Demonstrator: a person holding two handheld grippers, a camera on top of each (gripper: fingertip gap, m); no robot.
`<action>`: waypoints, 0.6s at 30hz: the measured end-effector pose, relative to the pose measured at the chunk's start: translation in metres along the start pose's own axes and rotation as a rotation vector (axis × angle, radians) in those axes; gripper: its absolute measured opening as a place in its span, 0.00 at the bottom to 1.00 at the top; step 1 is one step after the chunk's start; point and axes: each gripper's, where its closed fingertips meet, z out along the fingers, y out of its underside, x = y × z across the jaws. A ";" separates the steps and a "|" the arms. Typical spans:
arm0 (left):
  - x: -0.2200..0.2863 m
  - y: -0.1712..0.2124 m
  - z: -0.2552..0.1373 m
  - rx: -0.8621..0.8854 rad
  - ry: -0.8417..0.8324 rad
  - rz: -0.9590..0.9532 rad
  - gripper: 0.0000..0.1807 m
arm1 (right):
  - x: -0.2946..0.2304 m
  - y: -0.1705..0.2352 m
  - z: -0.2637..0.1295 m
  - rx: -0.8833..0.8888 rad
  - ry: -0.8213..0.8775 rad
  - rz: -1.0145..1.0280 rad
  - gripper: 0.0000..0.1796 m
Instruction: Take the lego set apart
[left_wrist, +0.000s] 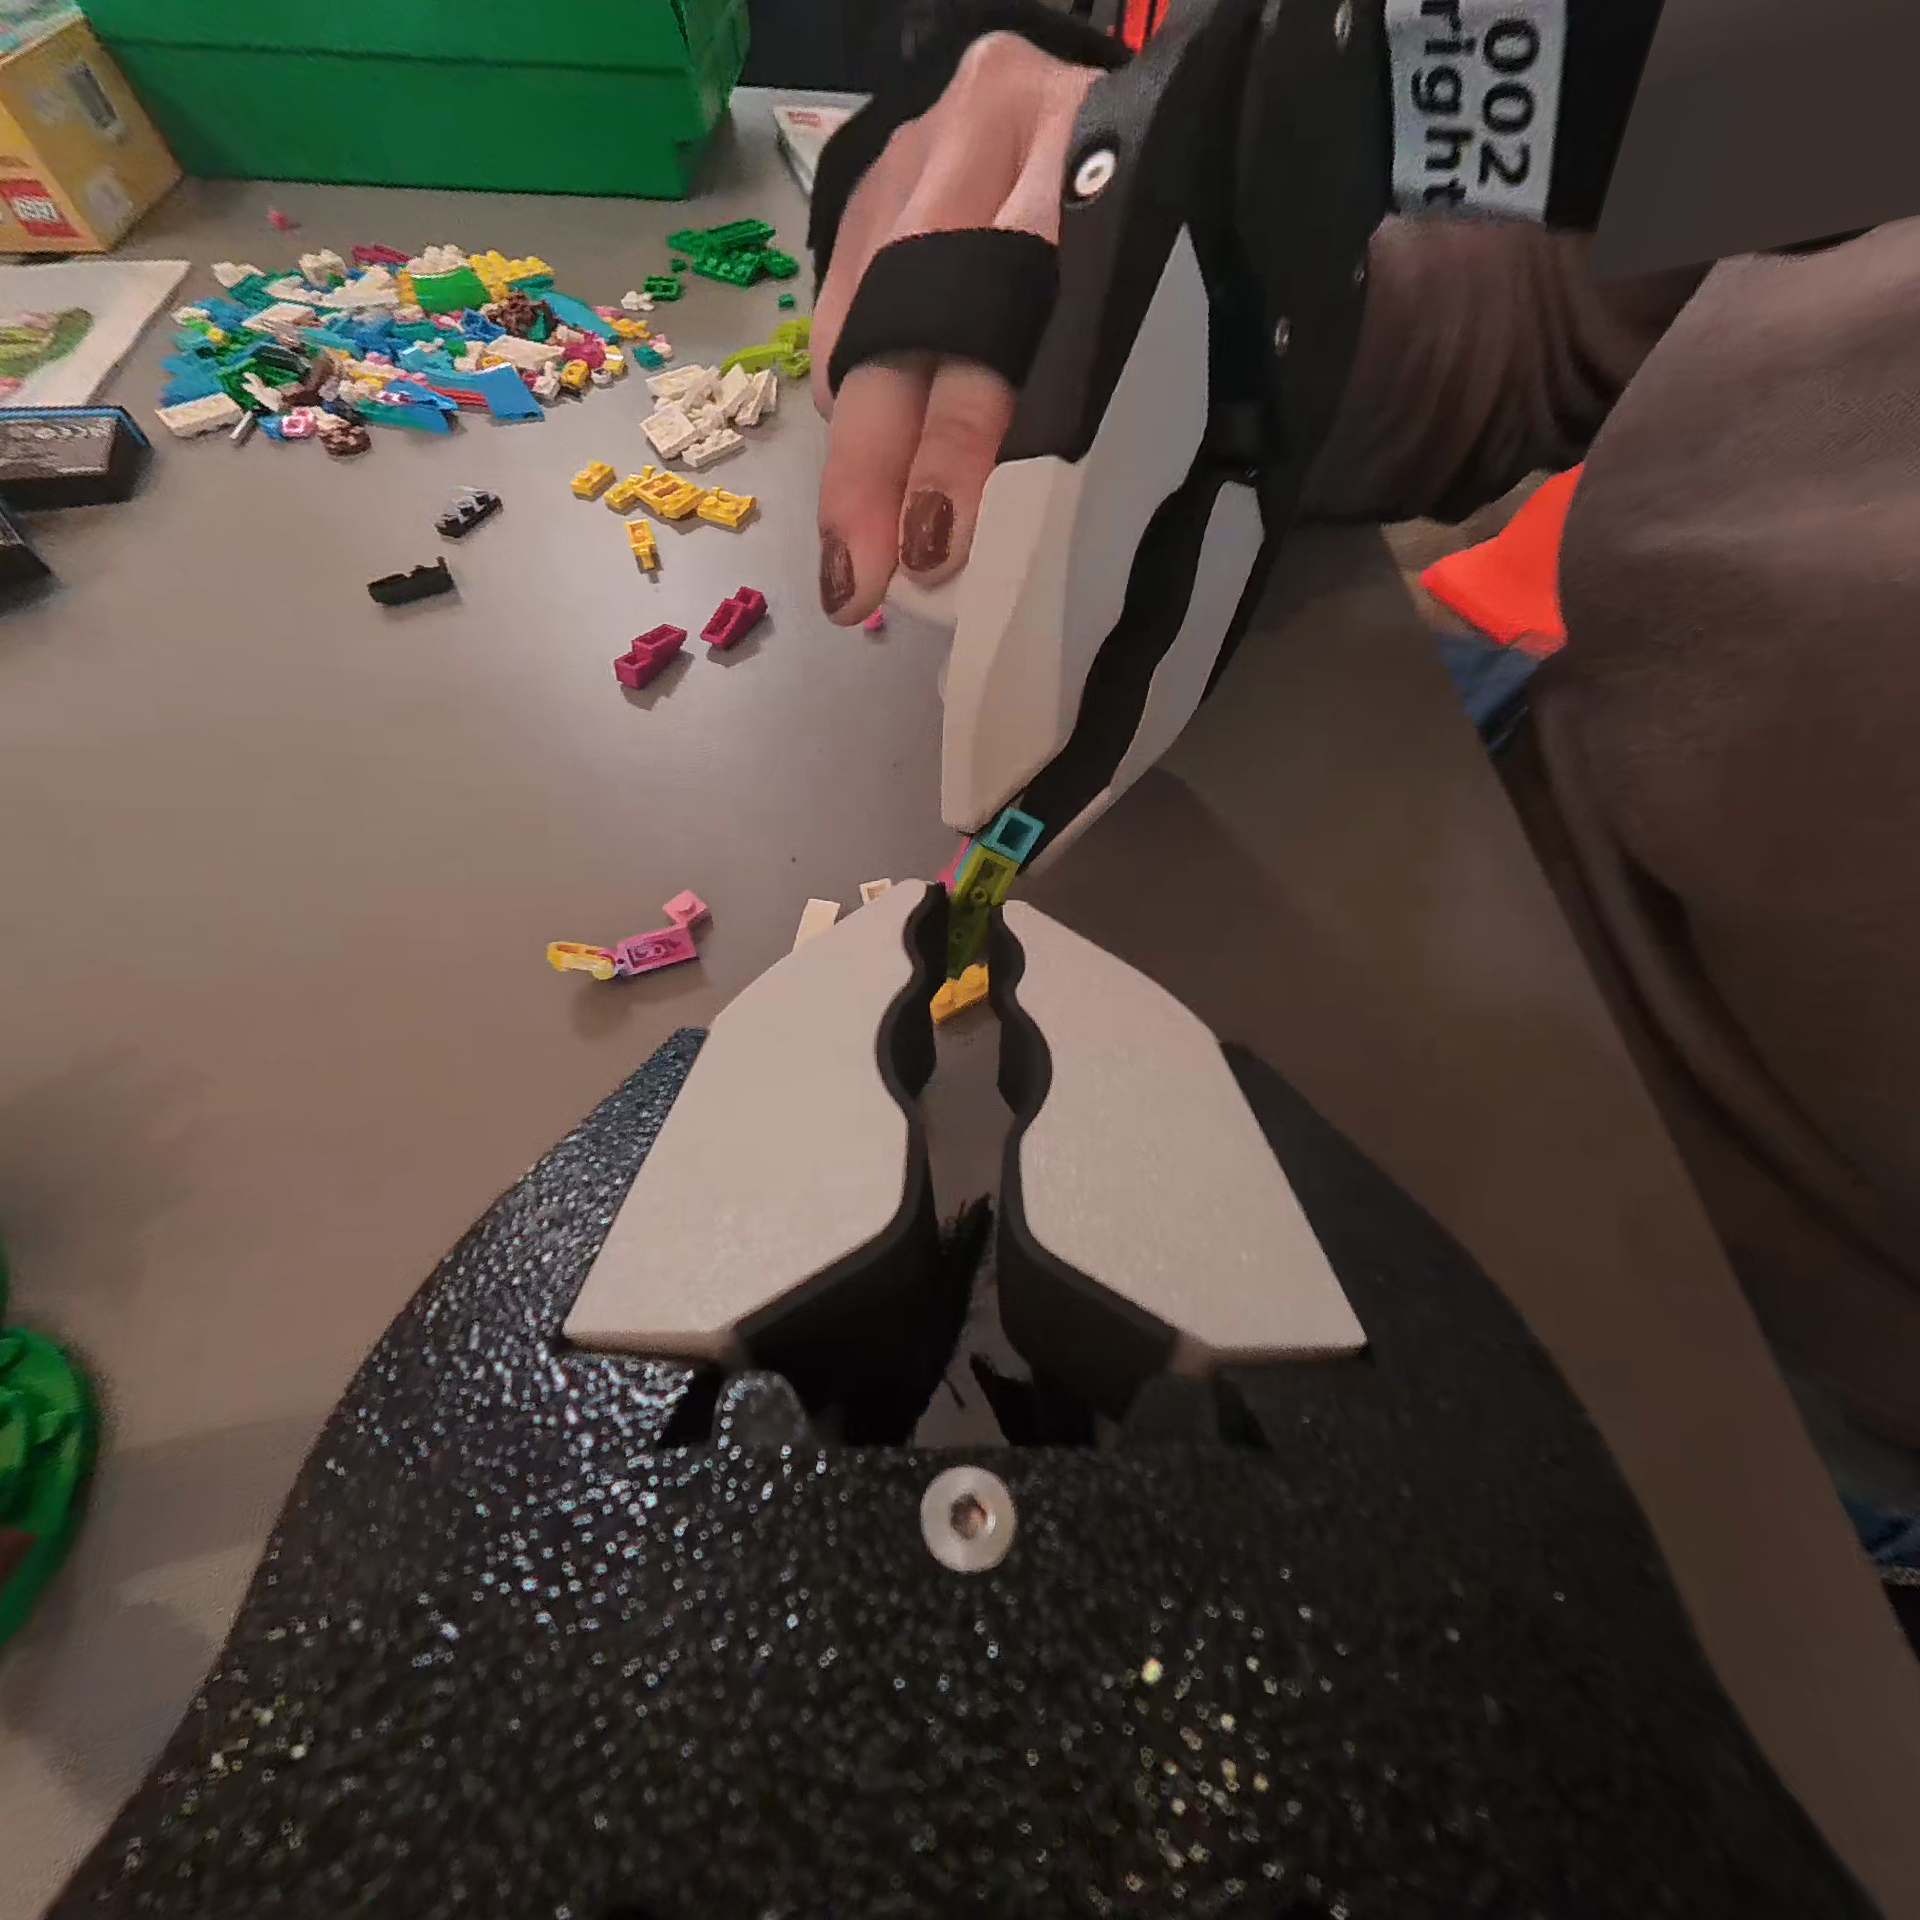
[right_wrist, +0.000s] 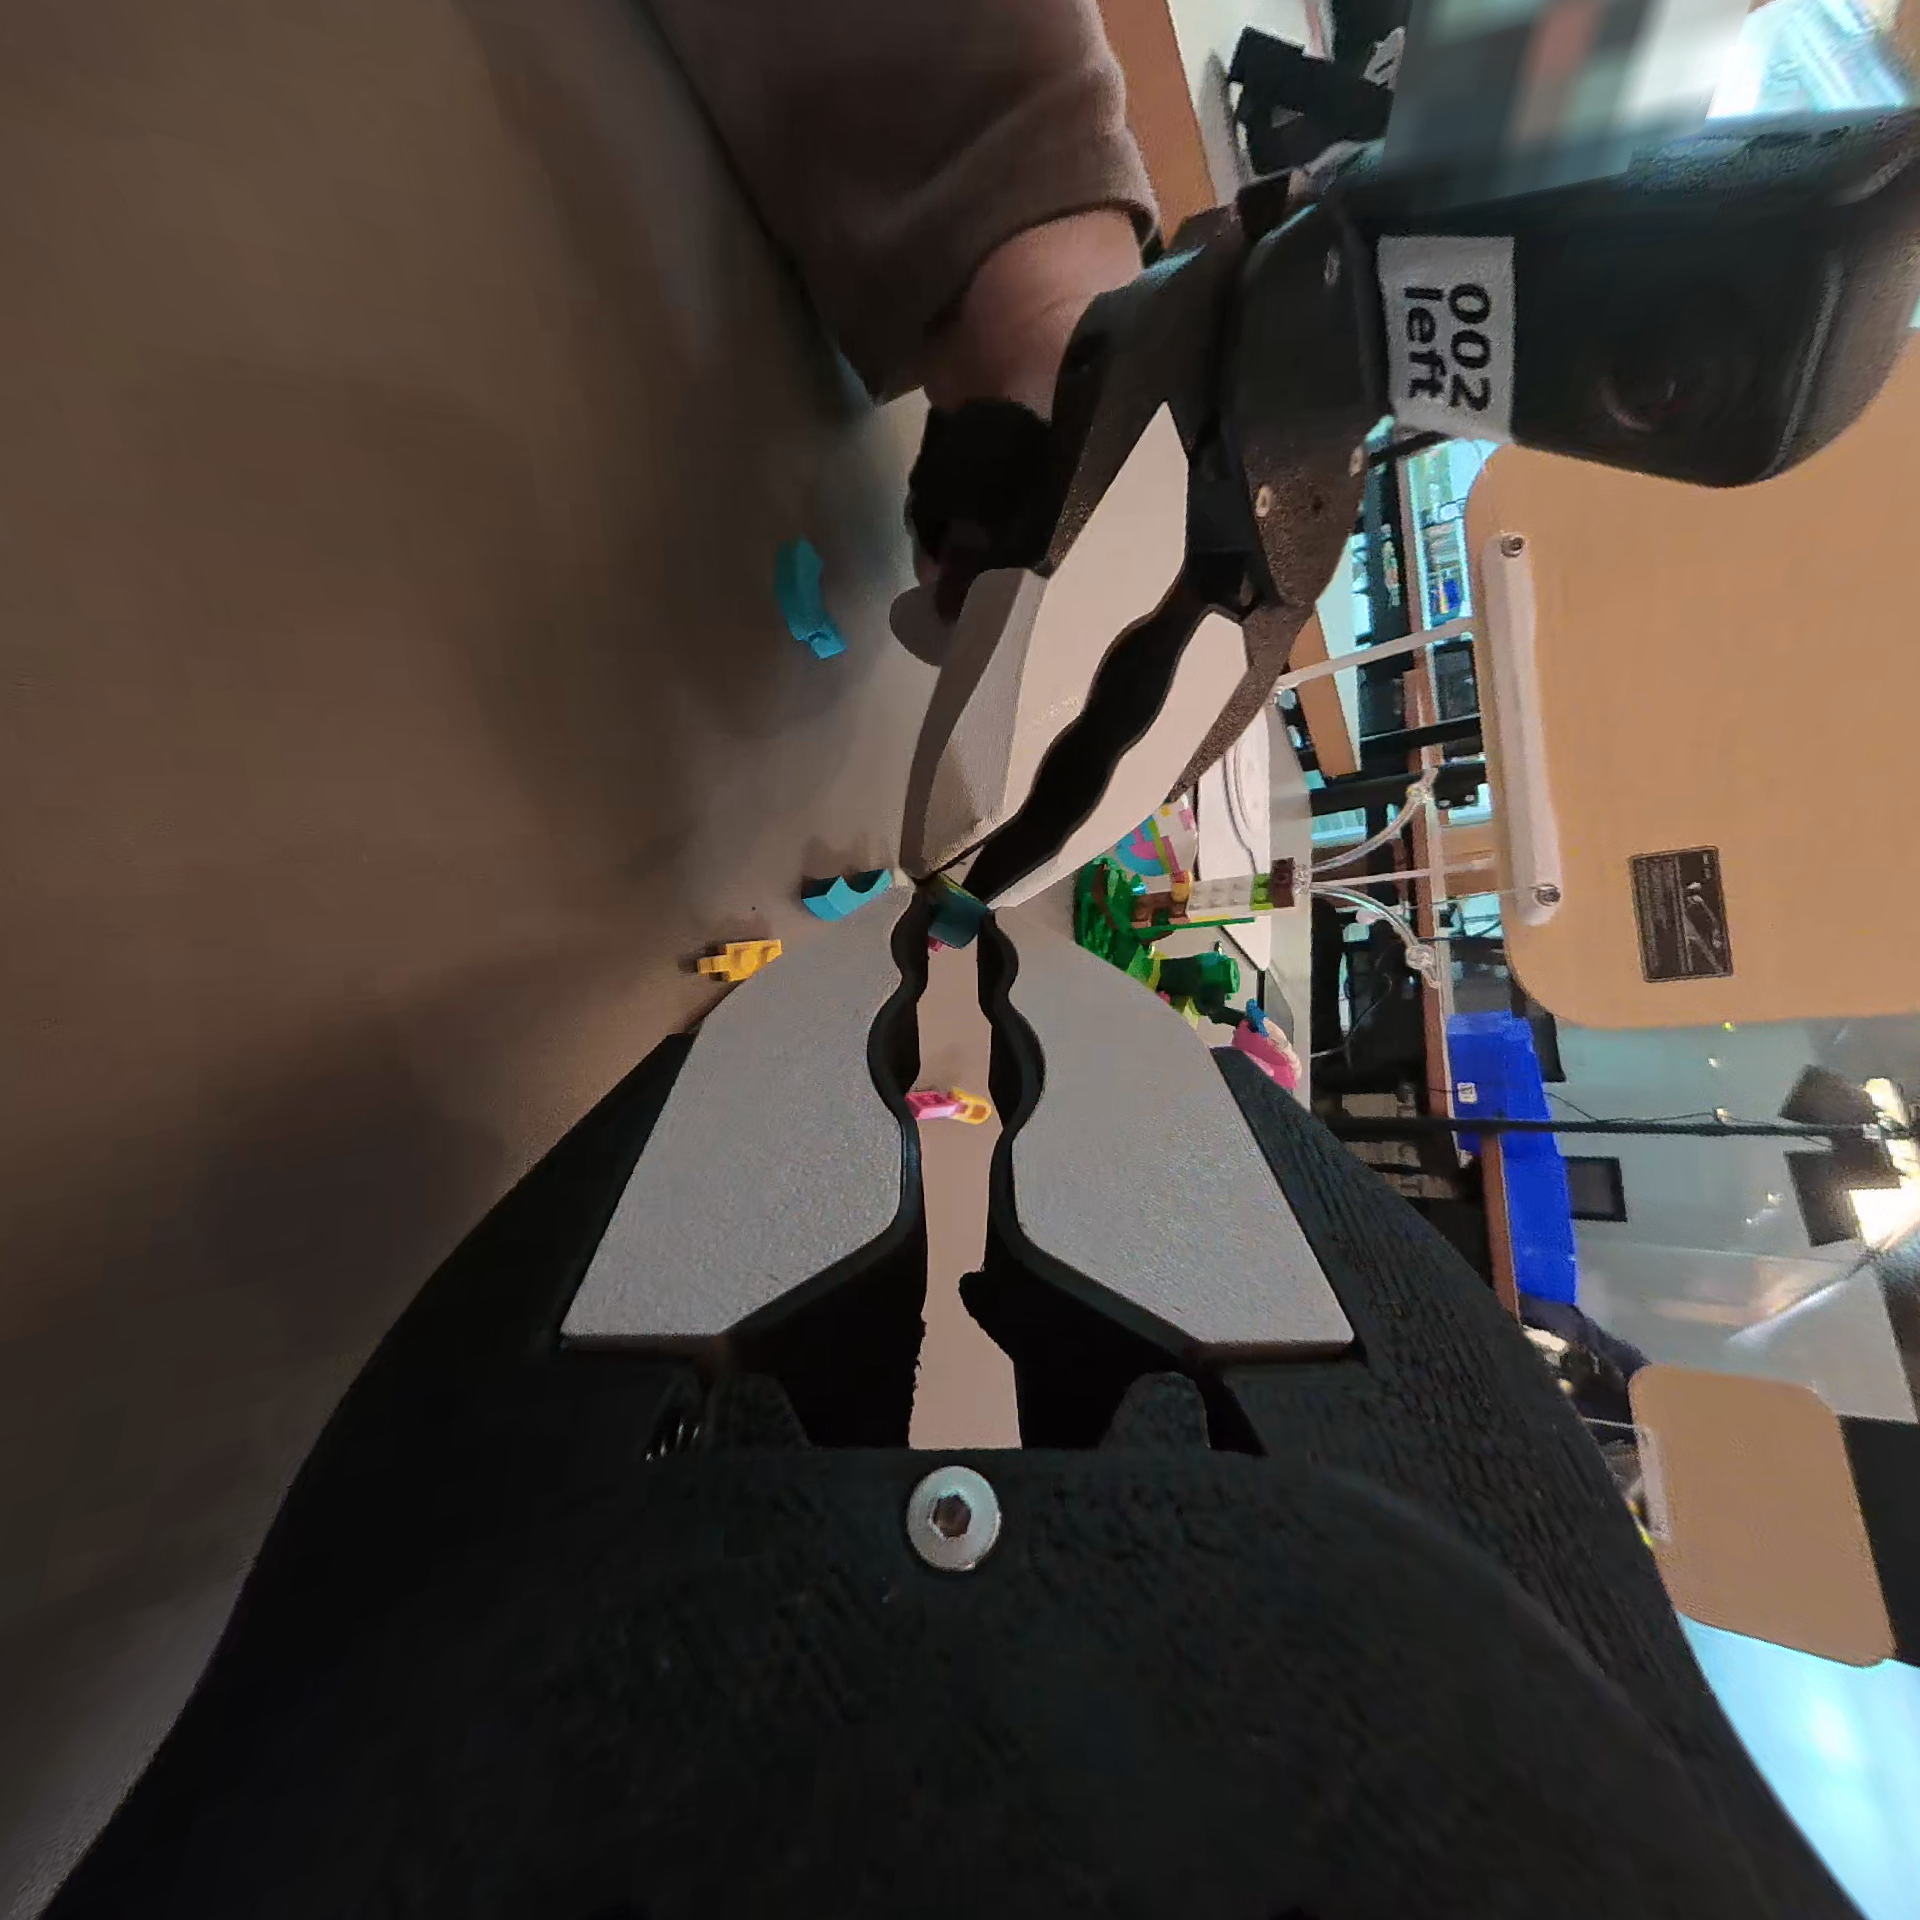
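A small lego assembly (left_wrist: 975, 904) of a teal brick, lime pieces and a yellow piece at its lower end is held above the grey table (left_wrist: 312, 831). My left gripper (left_wrist: 961, 920) is shut on its lime part from below. My right gripper (left_wrist: 1013, 831) comes down from above and is shut on its teal end. In the right wrist view my right gripper (right_wrist: 951, 920) pinches the teal brick (right_wrist: 956, 914), and the left gripper (right_wrist: 951, 873) meets it tip to tip. Most of the assembly is hidden between the fingertips.
A pile of loose bricks (left_wrist: 395, 332) lies at the far left, with white (left_wrist: 707, 405), yellow (left_wrist: 675, 494), magenta (left_wrist: 691, 634) and black (left_wrist: 410, 584) pieces nearer. A pink-yellow piece (left_wrist: 634, 951) lies close by. A green box (left_wrist: 416, 94) stands behind. The partly built green set (right_wrist: 1122, 914) stands beyond.
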 end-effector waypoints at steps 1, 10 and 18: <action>0.001 -0.001 -0.001 0.016 0.012 -0.013 0.04 | 0.001 -0.001 -0.001 0.010 0.007 0.008 0.04; 0.006 -0.047 -0.022 0.371 0.182 -0.216 0.04 | 0.042 -0.020 -0.021 0.515 -0.165 1.018 0.03; -0.013 -0.069 -0.031 0.592 0.218 -0.468 0.08 | 0.072 -0.009 -0.023 0.810 -0.226 1.477 0.03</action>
